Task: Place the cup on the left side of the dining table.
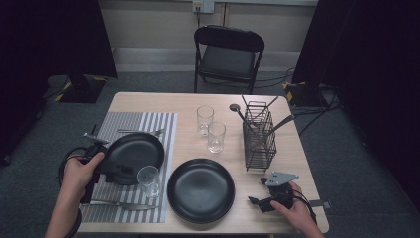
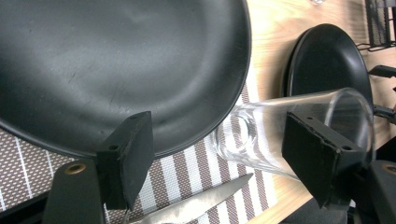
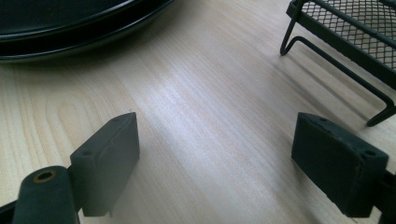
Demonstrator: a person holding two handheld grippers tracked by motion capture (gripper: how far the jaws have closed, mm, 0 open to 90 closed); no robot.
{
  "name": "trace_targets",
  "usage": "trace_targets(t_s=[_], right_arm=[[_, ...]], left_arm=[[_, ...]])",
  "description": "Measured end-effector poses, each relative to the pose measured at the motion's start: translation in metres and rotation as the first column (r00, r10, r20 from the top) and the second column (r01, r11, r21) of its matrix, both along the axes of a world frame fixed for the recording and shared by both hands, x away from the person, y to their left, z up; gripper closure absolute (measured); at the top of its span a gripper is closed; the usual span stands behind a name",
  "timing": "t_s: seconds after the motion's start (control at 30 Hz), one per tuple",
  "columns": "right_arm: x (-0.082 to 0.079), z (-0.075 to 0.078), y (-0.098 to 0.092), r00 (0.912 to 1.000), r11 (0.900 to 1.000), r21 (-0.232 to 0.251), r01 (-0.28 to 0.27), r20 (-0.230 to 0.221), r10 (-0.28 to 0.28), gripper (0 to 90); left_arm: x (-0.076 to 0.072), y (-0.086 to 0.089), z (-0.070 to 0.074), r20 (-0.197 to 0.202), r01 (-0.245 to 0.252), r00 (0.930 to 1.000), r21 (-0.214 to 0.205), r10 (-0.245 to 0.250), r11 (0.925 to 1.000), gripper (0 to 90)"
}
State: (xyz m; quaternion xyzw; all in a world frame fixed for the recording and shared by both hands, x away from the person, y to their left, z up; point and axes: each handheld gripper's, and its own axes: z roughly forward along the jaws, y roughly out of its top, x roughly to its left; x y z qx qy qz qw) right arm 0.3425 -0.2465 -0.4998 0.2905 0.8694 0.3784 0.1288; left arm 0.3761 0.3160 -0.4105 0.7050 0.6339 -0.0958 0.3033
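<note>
High view: left gripper [image 1: 115, 171] is sitting over the near rim of the black round plate on the striped placemat [image 1: 134, 152], hand wrapped around its body. Short clear drinking glass [image 1: 148, 181] is standing upright on the grey-and-white striped placemat [image 1: 148, 126], just beside that plate's near-right rim, close to the gripper's fingers. Second black round plate [image 1: 200, 190] is lying on the light wooden worktop [image 1: 188, 106], right of that plate. Right gripper [image 1: 258, 202] is resting low on the worktop, well right of it, near the black wire cutlery caddy [image 1: 259, 136].

Left gripper view: fingers are standing wide apart, gripping nothing. Clear glass [image 2: 280, 135] is sitting between them, nearer the right finger; contact unclear. Steel knife blade [image 2: 196, 205] is lying on the placemat below the plate.

Right gripper view: fingers are spread apart over bare worktop, empty. Caddy's wire foot [image 3: 336, 60] is showing upper right.
</note>
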Motion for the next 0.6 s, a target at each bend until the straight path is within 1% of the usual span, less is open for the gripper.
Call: trace_targets(t_s=[0.03,0.07,0.13,0.17,0.2,0.23,0.3,0.37,0.4,0.43,0.47,0.53,0.57,0.6], right_arm=[[0.0,0.0,0.0,1.0,1.0,0.0,0.001,0.0,-0.001,14.2],[0.0,0.0,0.0,1.0,1.0,0.0,0.0,0.0,0.0,14.2],[0.0,0.0,0.0,1.0,1.0,0.0,0.001,0.0,-0.001,14.2],[0.0,0.0,0.0,1.0,1.0,0.0,0.0,0.0,0.0,14.2],[0.0,0.0,0.0,1.0,1.0,0.0,0.001,0.0,-0.001,14.2],[0.0,0.0,0.0,1.0,1.0,0.0,0.001,0.0,-0.001,14.2],[0.0,0.0,0.0,1.0,1.0,0.0,0.0,0.0,0.0,14.2],[0.0,0.0,0.0,1.0,1.0,0.0,0.001,0.0,-0.001,14.2],[0.0,0.0,0.0,1.0,1.0,0.0,0.001,0.0,-0.001,14.2],[0.0,0.0,0.0,1.0,1.0,0.0,0.0,0.0,0.0,14.2],[0.0,0.0,0.0,1.0,1.0,0.0,0.0,0.001,0.0,14.2],[0.0,0.0,0.0,1.0,1.0,0.0,0.0,0.0,0.0,14.2],[0.0,0.0,0.0,1.0,1.0,0.0,0.0,0.0,0.0,14.2],[0.0,0.0,0.0,1.0,1.0,0.0,0.0,0.0,0.0,14.2]], left_arm=[[-0.001,-0.001,-0.001,-0.005,-0.015,0.9999,-0.006,0.015,0.9999,25.0],[-0.001,0.001,-0.002,-0.003,-0.002,1.0,0.001,0.002,1.0,25.0],[-0.002,0.001,-0.004,-0.009,-0.018,0.9998,-0.01,0.018,0.9998,25.0],[-0.002,0.002,-0.005,0.0,-0.008,1.0,0.003,0.008,1.0,25.0],[-0.002,0.003,-0.006,0.001,-0.009,1.0,0.004,0.009,0.9999,25.1],[-0.002,0.003,-0.007,0.002,-0.008,1.0,-0.006,0.008,1.0,25.1],[-0.003,0.003,-0.008,-0.001,-0.022,0.9998,-0.007,0.022,0.9997,25.0],[-0.003,0.005,-0.009,0.001,-0.011,0.9999,0.004,0.011,0.9999,25.0],[-0.004,0.006,-0.009,-0.004,-0.016,0.9999,0.001,0.016,0.9999,25.0],[-0.004,0.006,-0.01,0.008,-0.015,0.9998,0.006,0.015,0.9999,25.0],[-0.004,0.007,-0.01,0.005,-0.019,0.9998,0.006,0.019,0.9998,24.9],[-0.005,0.008,-0.01,0.007,-0.026,0.9996,-0.002,0.026,0.9997,24.9],[-0.006,0.008,-0.011,0.002,-0.04,0.9992,-0.01,0.04,0.9992,24.9],[-0.007,0.009,-0.011,0.005,-0.033,0.9994,-0.012,0.033,0.9994,24.9]])
